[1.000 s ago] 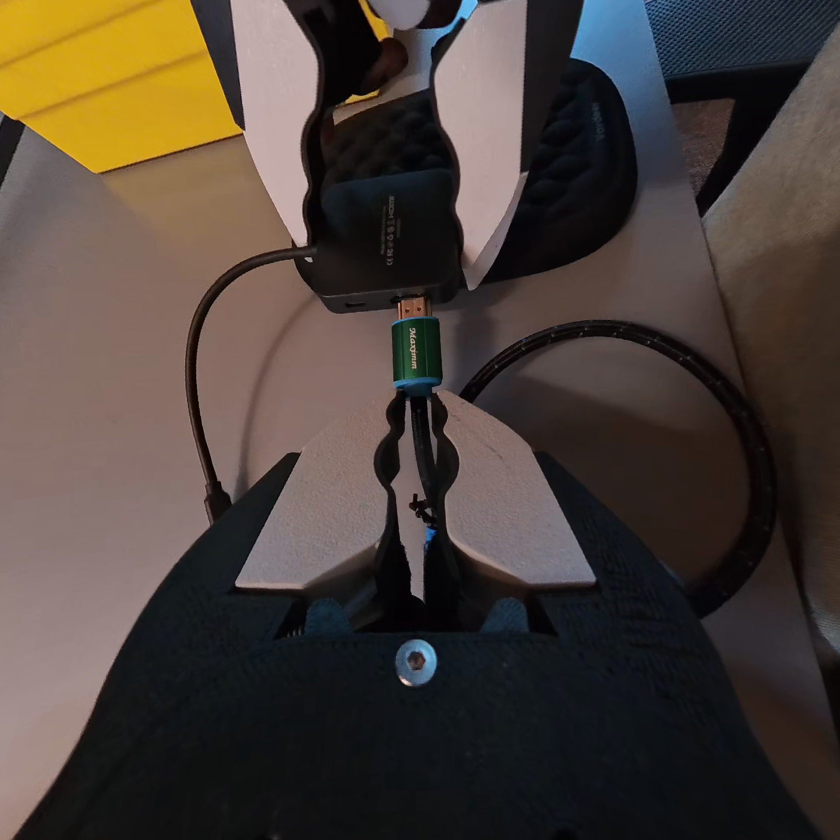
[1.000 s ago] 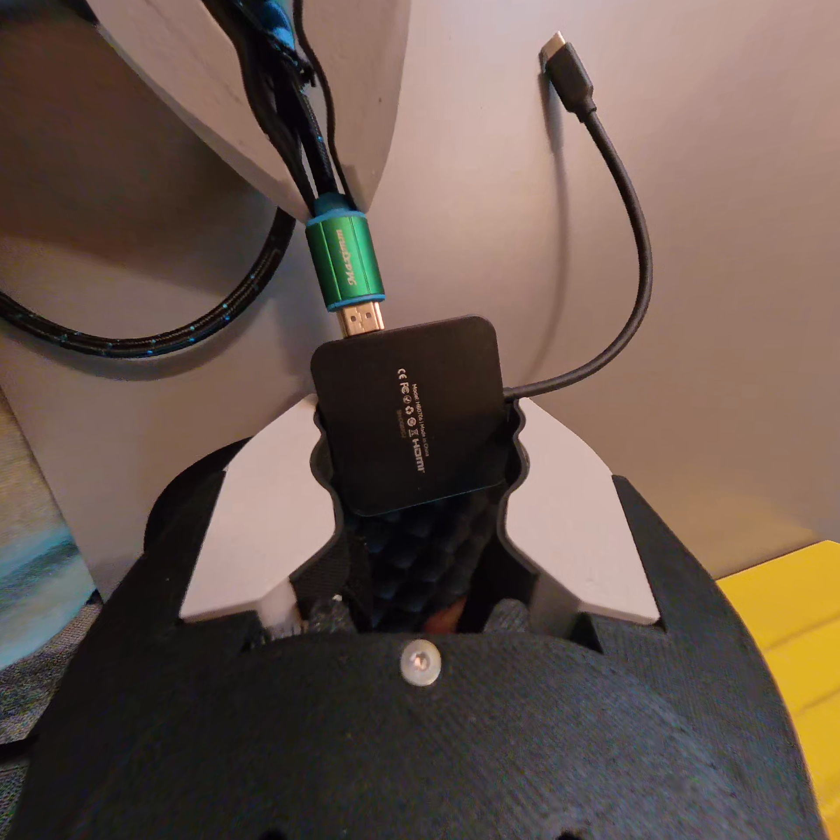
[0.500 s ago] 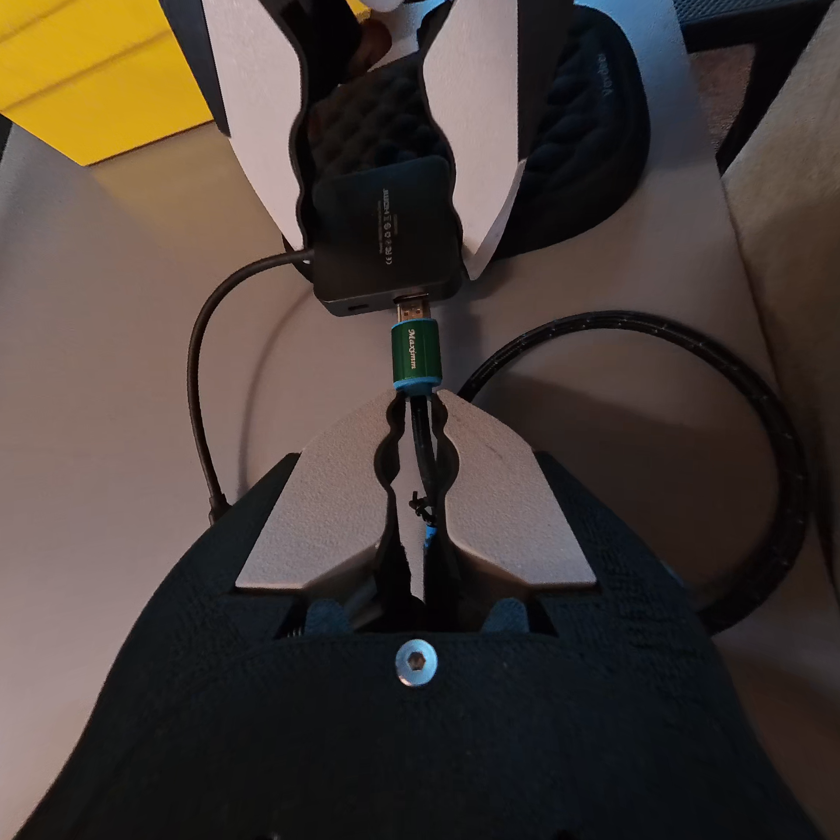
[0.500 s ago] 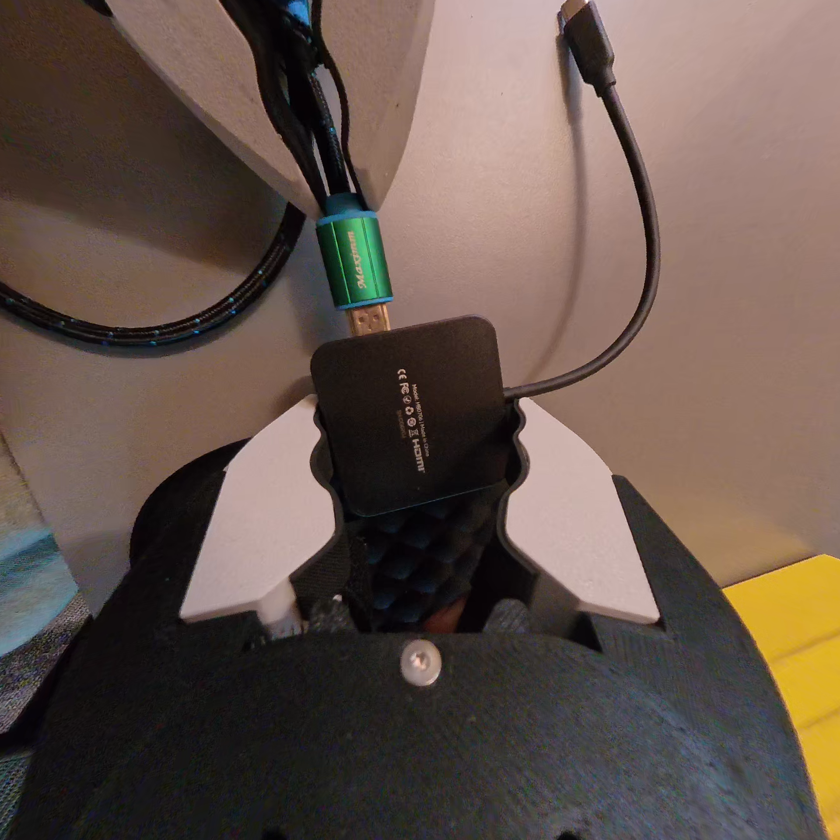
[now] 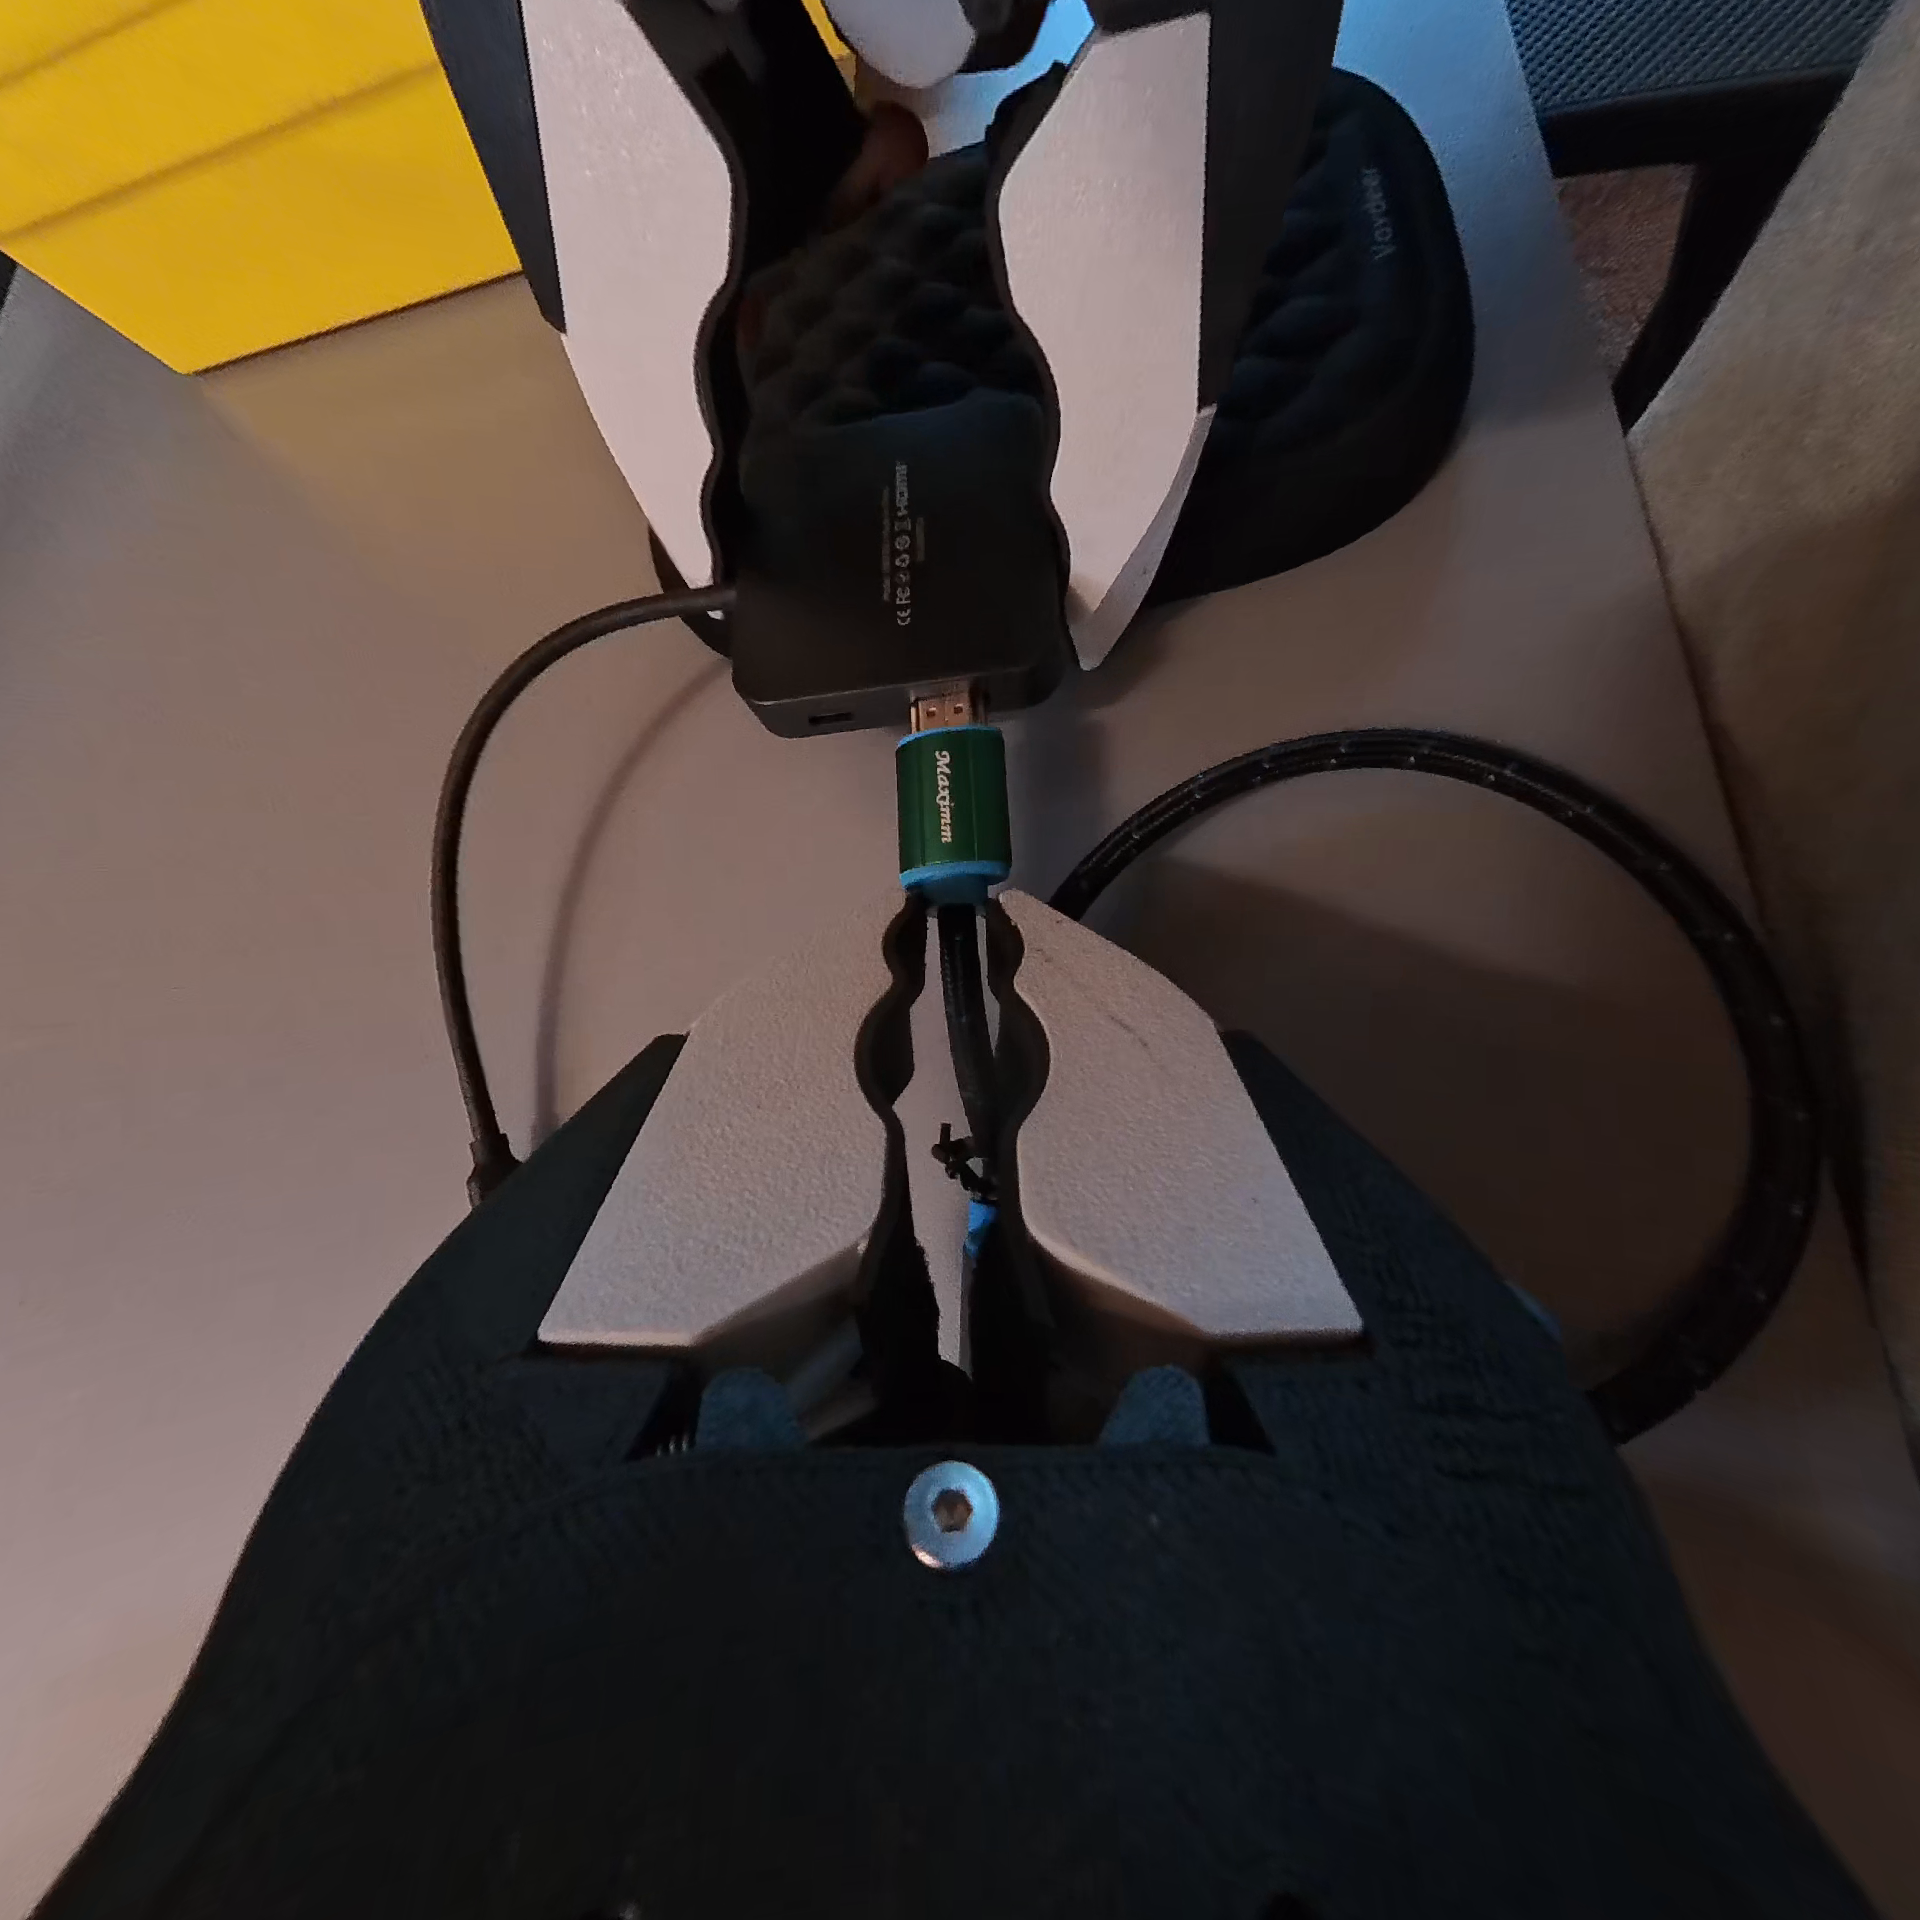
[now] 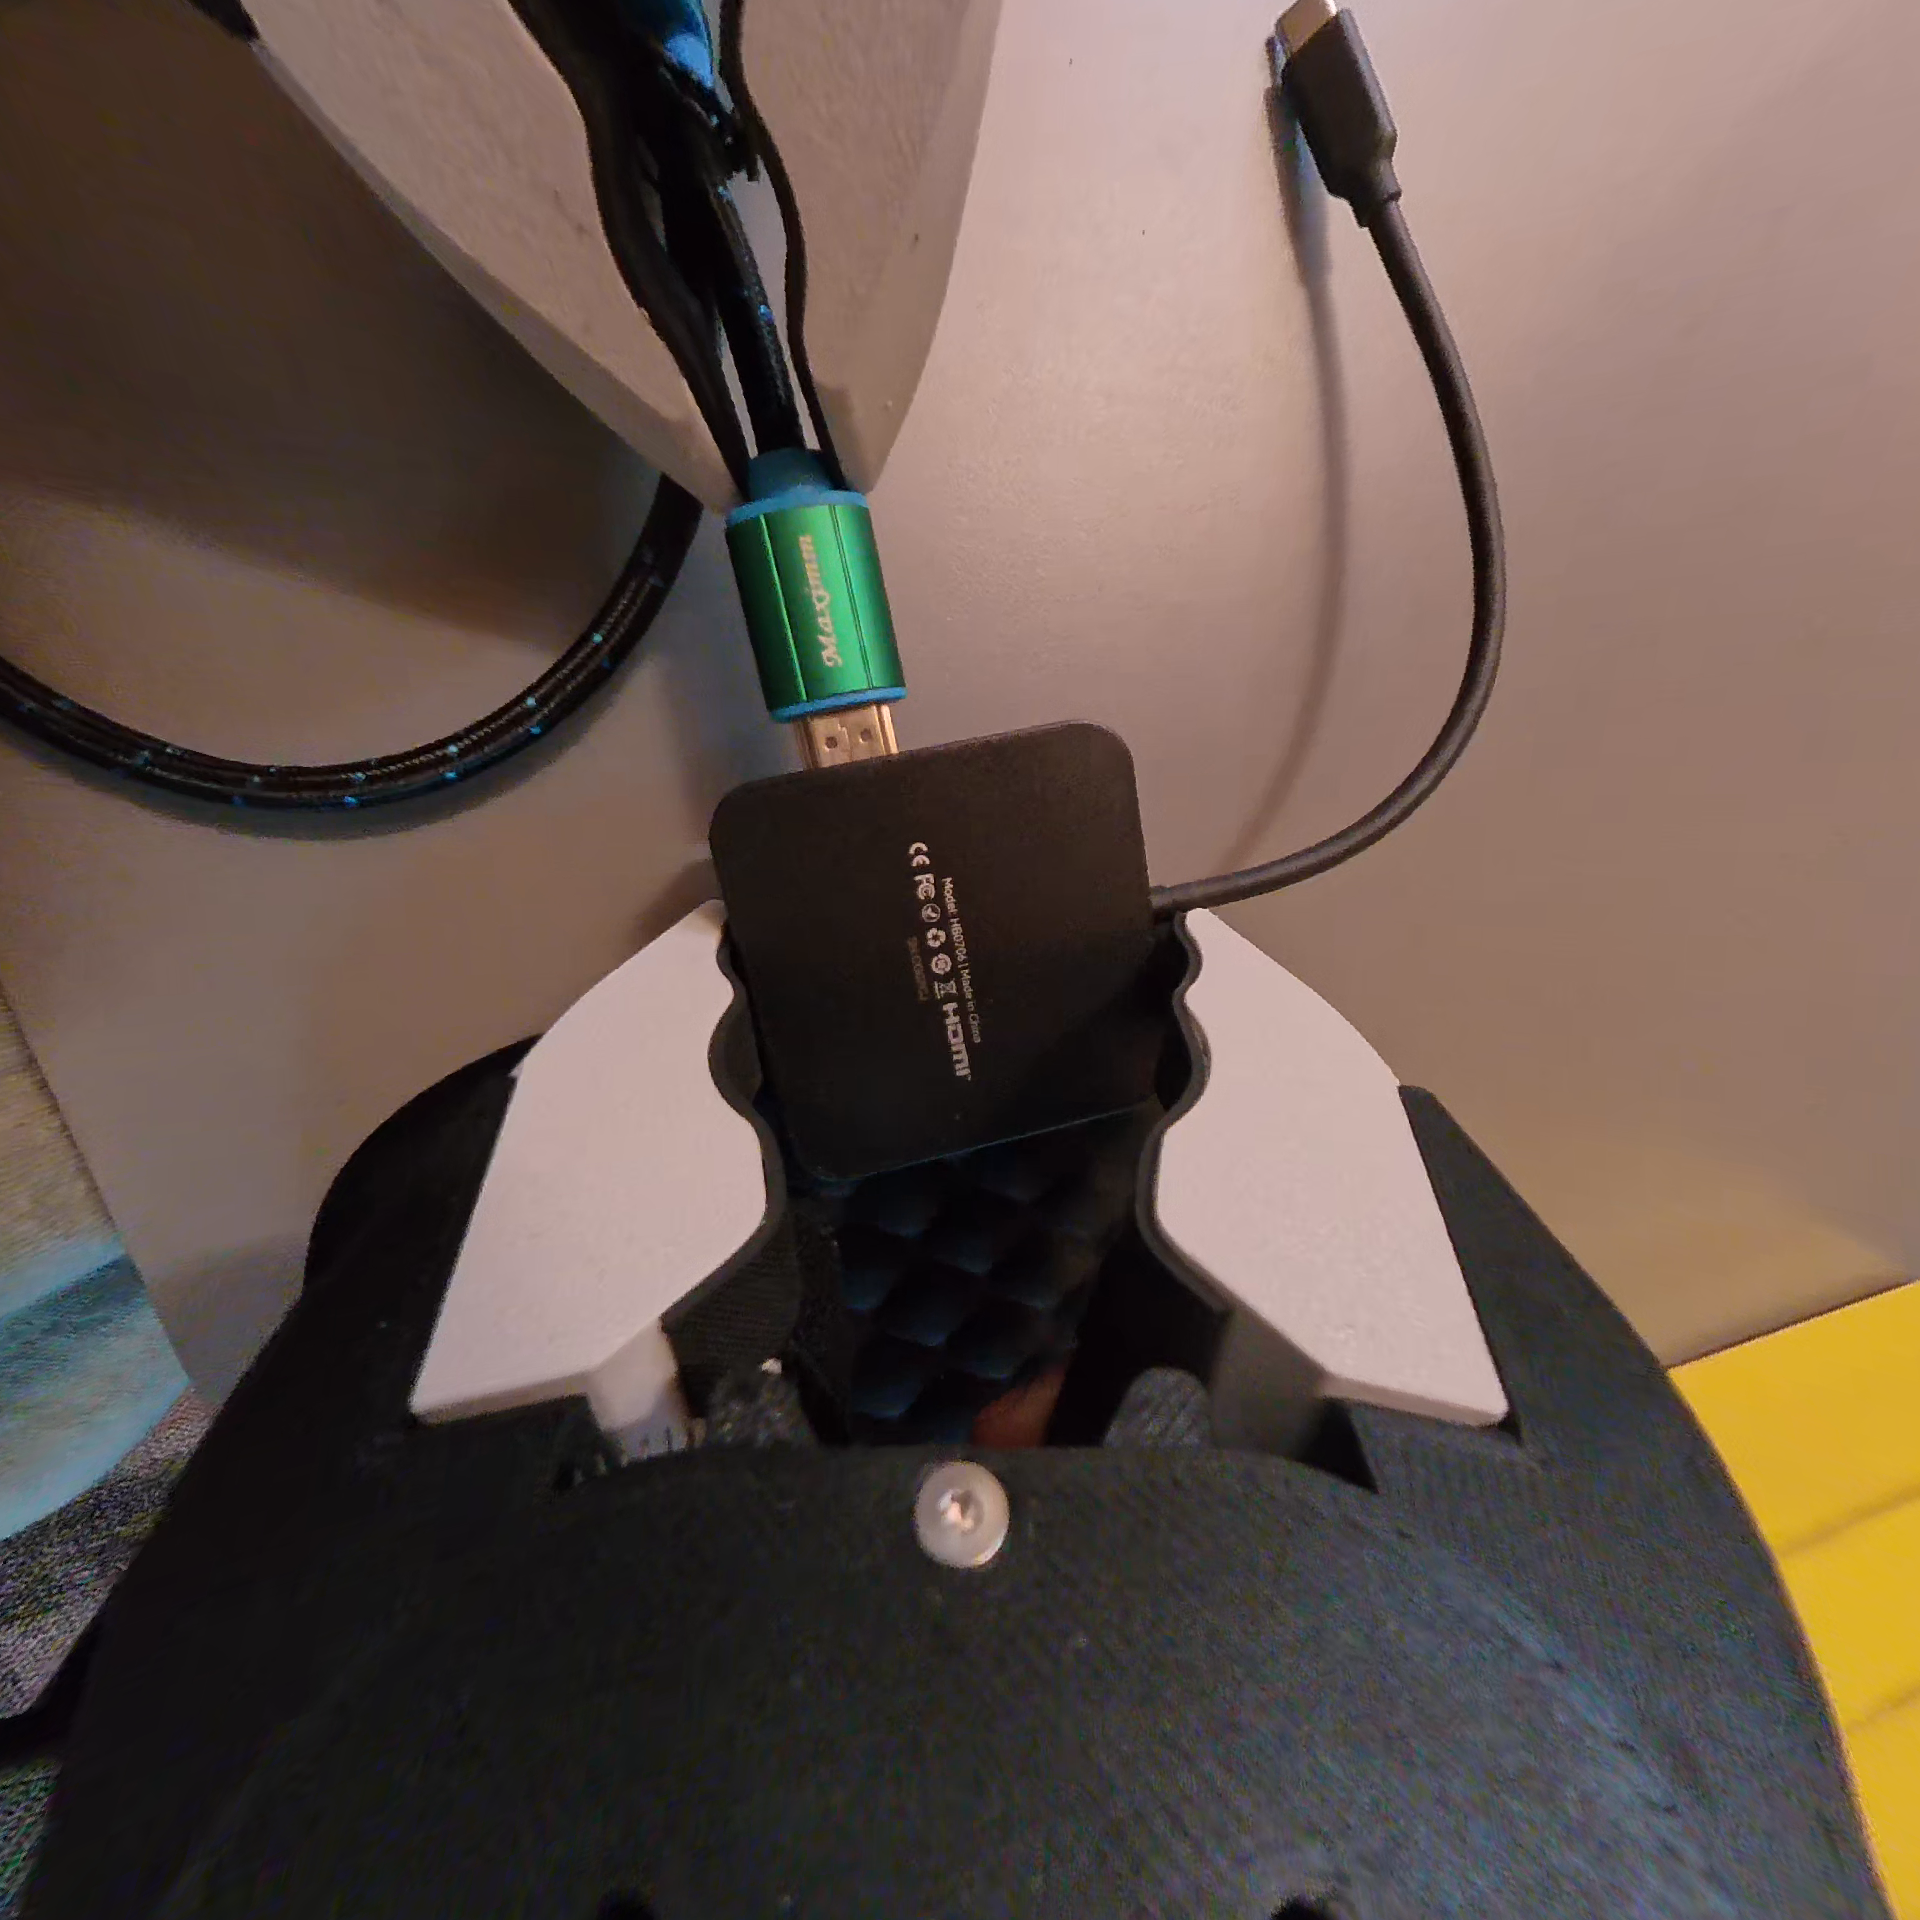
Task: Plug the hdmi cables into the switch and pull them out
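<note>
My left gripper (image 5: 961, 914) is shut on the black braided HDMI cable (image 5: 1558, 831) just behind its green plug (image 5: 951, 810). The plug's gold tip (image 5: 948, 712) sits partly in a port on the front edge of the black switch (image 5: 904, 561). My right gripper (image 6: 951, 925) is shut on the switch (image 6: 935, 914) by its sides and holds it facing the plug (image 6: 816, 613). The right gripper shows at the top of the left wrist view (image 5: 904, 623). The left gripper shows at the top of the right wrist view (image 6: 790, 457). How deep the tip sits is hidden.
The switch's own thin black lead (image 6: 1475, 520) curves over the grey table (image 5: 208, 831) and ends in a small loose plug (image 6: 1340, 104). A black cushioned pad (image 5: 1340, 364) lies behind the right gripper. A yellow box (image 5: 239, 177) stands at the far left, beige fabric (image 5: 1818, 520) at the right. Left tips to right tips: about 7 centimetres.
Both grippers have shifted slightly over the table together. The plug's gold tip stays at the switch's port with about the same length showing.
</note>
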